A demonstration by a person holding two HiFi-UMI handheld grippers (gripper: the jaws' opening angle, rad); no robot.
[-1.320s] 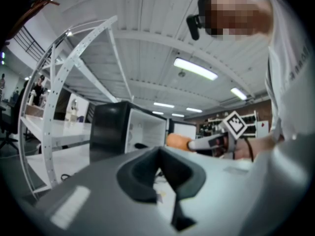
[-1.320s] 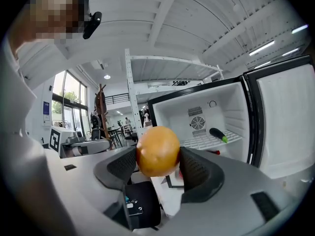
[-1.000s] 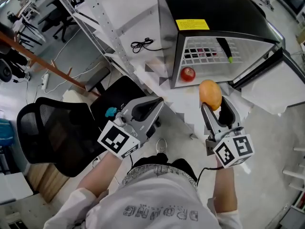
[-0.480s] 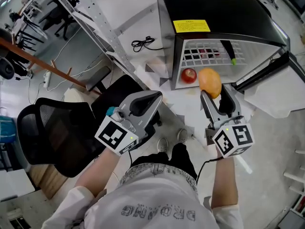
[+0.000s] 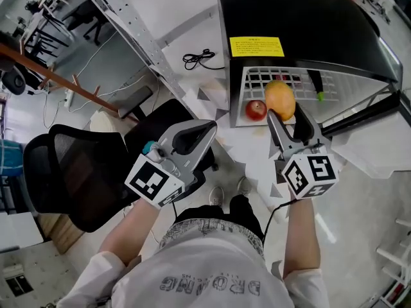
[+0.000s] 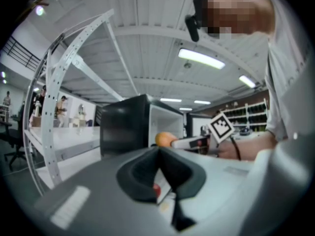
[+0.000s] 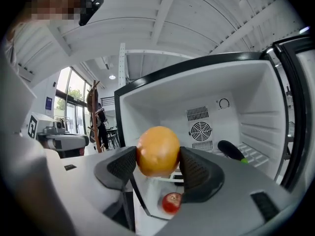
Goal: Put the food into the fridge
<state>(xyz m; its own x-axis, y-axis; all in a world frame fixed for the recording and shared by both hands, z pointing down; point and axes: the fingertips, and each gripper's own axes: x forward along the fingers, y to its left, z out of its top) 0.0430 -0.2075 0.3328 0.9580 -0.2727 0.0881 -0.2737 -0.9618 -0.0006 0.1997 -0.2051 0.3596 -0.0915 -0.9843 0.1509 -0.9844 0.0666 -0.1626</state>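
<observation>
1. Fridge [image 5: 302, 18]: small, black-cased, white inside [image 7: 206, 92]. Its door [image 5: 376, 108] stands open at the right. A yellow label [image 5: 256, 46] sits on top, near the front edge.
2. Right gripper [image 5: 287, 116] [image 7: 158, 167]: jaws closed on the mango, one pad pressed against each side. It points into the fridge's open front.
3. Mango [image 5: 280, 99] [image 7: 157, 150]: orange-yellow and rounded, held off any surface. It is at the front edge of the compartment, toward the left wall.
4. Apple [image 5: 255, 110] [image 7: 172, 202]: red, lying low in the compartment by the front left corner. It is just beside and below the mango, and whether they touch cannot be told.
5. Wire shelf [image 5: 257, 79]: white grid inside the fridge.
6. Dark long item with a green tip [image 5: 314, 85] [image 7: 231, 151]: lies on the shelf toward the right wall. What it is cannot be told.
7. Left gripper [image 5: 204, 133] [image 6: 158, 154]: jaws brought together at the tips with nothing between them. It is held out in front of the fridge, well apart from it.
8. Black mesh chair [image 5: 70, 172]: on the floor at the person's left.
9. Black cable [image 5: 196, 59]: coiled on the white surface left of the fridge.
</observation>
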